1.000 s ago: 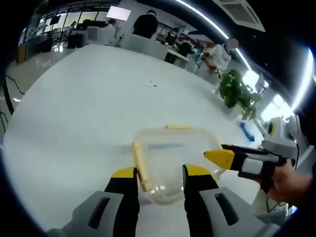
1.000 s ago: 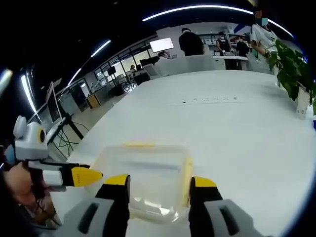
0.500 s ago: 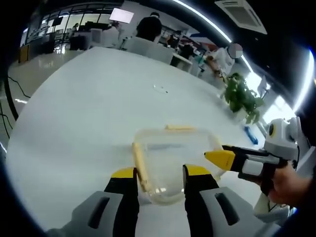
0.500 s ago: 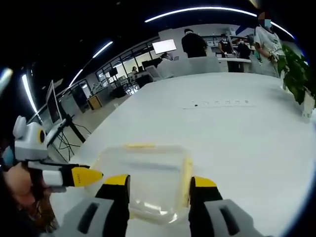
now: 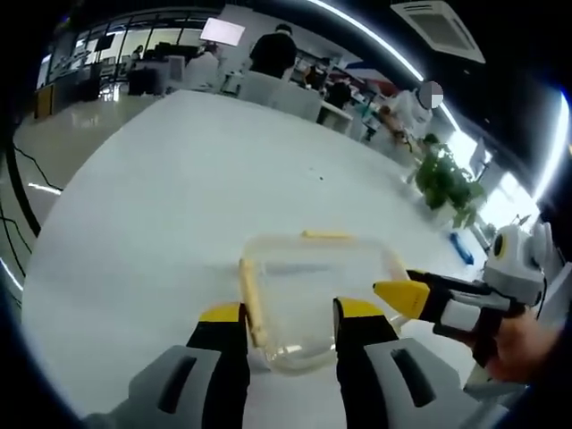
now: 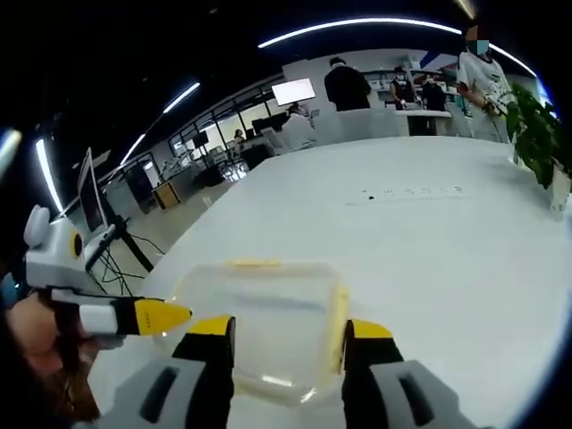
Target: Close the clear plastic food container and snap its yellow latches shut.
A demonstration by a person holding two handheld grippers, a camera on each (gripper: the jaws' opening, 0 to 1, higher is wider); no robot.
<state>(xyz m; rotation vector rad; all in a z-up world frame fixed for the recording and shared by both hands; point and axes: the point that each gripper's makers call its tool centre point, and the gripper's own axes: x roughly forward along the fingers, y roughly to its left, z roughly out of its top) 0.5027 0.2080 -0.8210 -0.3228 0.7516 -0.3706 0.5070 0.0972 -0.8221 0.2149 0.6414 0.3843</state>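
The clear plastic container point(image 5: 308, 290) sits on the white table point(image 5: 161, 197), one yellow latch point(image 5: 249, 299) along its left side and another point(image 5: 325, 235) on its far edge. My left gripper point(image 5: 290, 315) is open, with the container's near corner showing between the jaws. The right gripper's yellow tip point(image 5: 402, 296) comes in from the right and meets the container's right side. In the right gripper view the container point(image 6: 268, 313) shows a yellow latch point(image 6: 339, 313) on its right side. My right gripper point(image 6: 288, 335) is open over the near edge, the left gripper's tip point(image 6: 163, 315) at the left side.
A potted plant point(image 5: 451, 183) stands at the table's far right, with a small blue item point(image 5: 462, 248) near it. Several people stand at desks beyond the table point(image 6: 357, 85). A hand point(image 5: 518, 344) holds the right gripper. The table surface stretches wide ahead of the container.
The room and table marks have shifted in both views, so the cameras moved. The container keeps its place between both pairs of jaws, and the jaws keep the same spread.
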